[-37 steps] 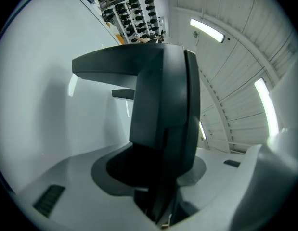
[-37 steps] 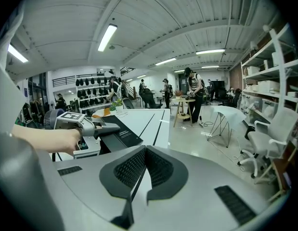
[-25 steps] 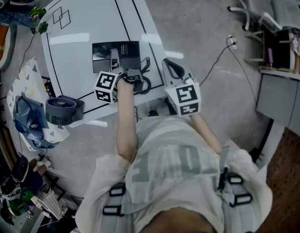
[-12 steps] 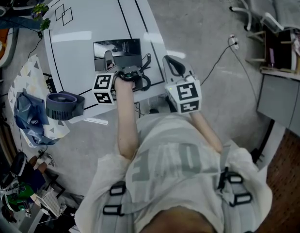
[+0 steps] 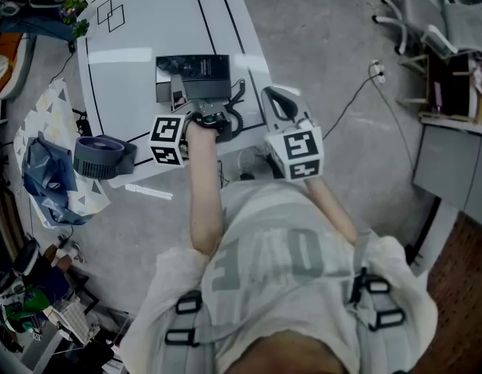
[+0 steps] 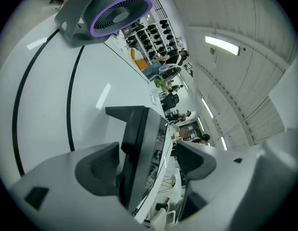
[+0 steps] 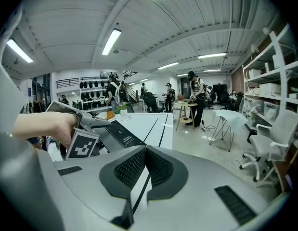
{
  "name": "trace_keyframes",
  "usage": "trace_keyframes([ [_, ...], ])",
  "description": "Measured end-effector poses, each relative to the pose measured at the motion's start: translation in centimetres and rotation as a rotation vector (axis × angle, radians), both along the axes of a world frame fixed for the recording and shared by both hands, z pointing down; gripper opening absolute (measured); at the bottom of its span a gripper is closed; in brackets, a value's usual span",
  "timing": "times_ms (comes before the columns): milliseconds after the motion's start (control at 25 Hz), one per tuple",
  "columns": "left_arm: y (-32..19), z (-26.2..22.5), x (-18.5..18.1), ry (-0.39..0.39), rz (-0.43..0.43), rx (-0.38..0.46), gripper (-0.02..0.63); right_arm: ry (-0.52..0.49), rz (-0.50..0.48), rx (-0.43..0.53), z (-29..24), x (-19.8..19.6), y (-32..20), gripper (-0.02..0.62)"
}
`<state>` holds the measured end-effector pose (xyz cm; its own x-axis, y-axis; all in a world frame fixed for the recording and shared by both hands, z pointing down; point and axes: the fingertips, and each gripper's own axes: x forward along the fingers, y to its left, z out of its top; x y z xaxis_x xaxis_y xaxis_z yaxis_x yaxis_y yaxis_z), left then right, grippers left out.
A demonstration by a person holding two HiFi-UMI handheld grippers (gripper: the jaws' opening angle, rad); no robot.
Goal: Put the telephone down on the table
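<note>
Widened left gripper (image 6: 146,161) jaws | telephone (image 6: 138,138) between them, seemingly unclamped, on table (image 6: 40,95)

Glossy white table (image 5: 124,68), thin black lines. Flat black telephone (image 5: 192,67) betw. left tongs' (image 6: 145,159) grey jaws. Grey round fan (image 6: 112,13) w/ purple ring, beyond them. Black-white square-patterned cube (image 5: 169,139) on them; same on grey right tongs (image 7: 141,177).

Far and left of the telephone (image 5: 192,72) the table (image 5: 131,61) is bare, open to a pass. The fan (image 5: 100,158) blocks the near left corner. Right of the table, open floor (image 5: 318,45).
</note>
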<state>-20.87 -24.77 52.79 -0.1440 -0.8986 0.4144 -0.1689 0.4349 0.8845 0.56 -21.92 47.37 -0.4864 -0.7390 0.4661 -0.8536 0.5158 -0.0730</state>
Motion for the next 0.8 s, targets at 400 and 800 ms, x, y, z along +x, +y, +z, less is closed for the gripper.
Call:
trace_keyframes([
  [400, 1.5, -3.3, 0.5, -0.044, 0.031, 0.072, 0.344, -0.011, -0.019, 0.023, -0.9, -0.7, 1.8, 0.008],
  [800, 1.6, -11.3, -1.0, -0.194, 0.043, 0.263, 0.344, -0.027, -0.041, 0.067, -2.6, -2.0, 2.6, 0.008],
])
